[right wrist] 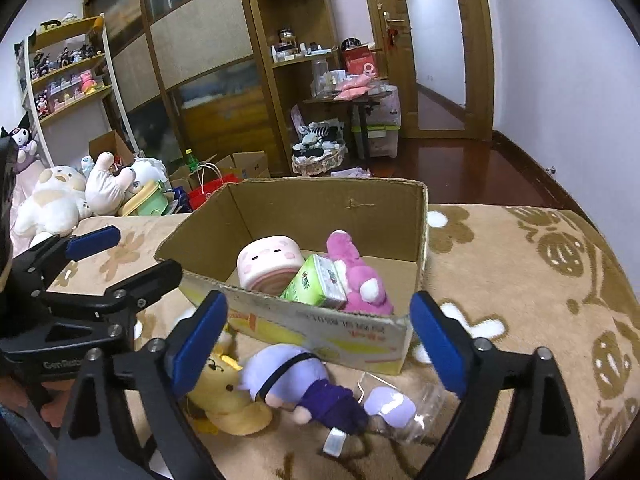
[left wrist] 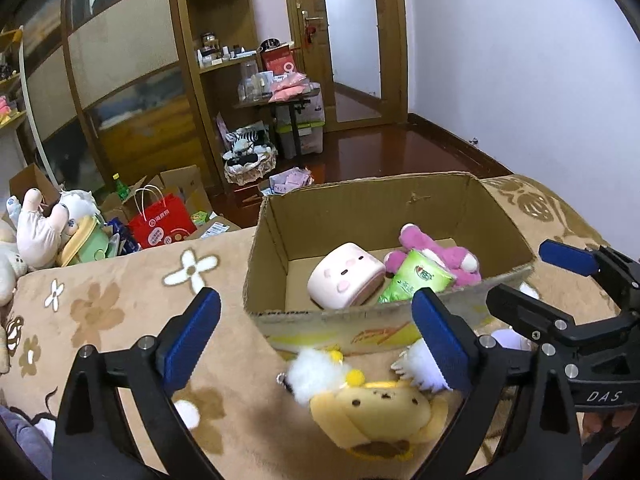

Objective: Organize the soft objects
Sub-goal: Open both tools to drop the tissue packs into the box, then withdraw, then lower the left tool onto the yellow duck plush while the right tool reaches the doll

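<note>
left wrist: both hand-held grippers apart | floral blanket (left wrist: 120,304) under cardboard box (left wrist: 360,208) | wooden door (left wrist: 316,20)

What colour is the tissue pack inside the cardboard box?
Light green; the soft tissue pack shows best in the right wrist view.

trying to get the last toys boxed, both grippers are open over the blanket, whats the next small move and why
Probably lower the left gripper onto the yellow plush and close. Its jaws are open and empty with the plush lying right between them, outside the cardboard box, which already holds a pink plush. The right gripper hangs likewise over the purple doll.
</note>
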